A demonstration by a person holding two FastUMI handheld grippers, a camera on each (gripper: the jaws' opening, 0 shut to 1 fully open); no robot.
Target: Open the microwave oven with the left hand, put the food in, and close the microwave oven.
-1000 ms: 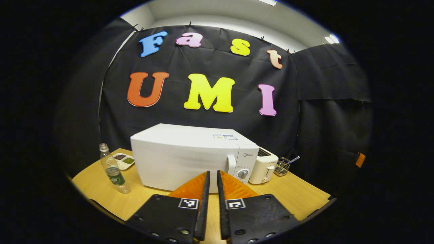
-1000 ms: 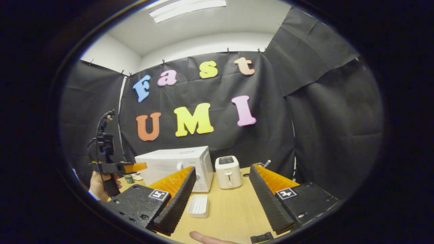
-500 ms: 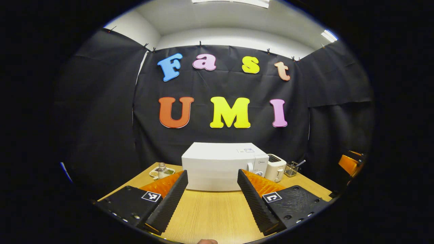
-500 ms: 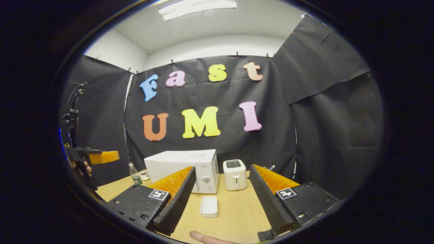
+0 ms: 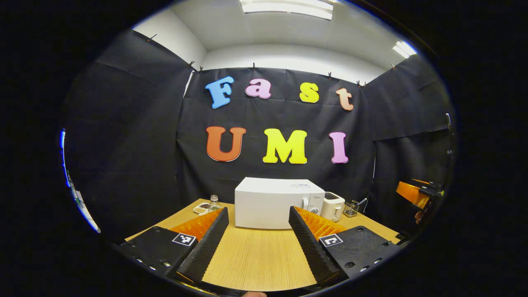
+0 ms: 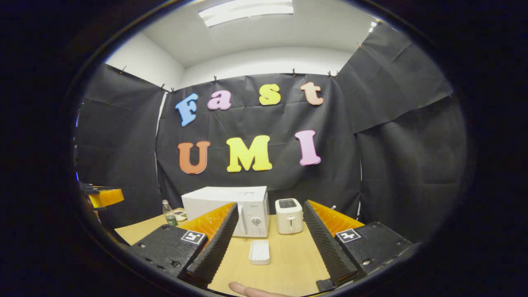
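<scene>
Microwave: door closed, on counter. Left tongs, right tongs: spread, empty. Step: pre-opening. Next: left reaches door handle.

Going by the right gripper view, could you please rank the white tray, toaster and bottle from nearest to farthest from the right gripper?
1. White tray, on the table just ahead.
2. Toaster, behind the tray, beside the microwave.
3. Bottle, far left.
</scene>
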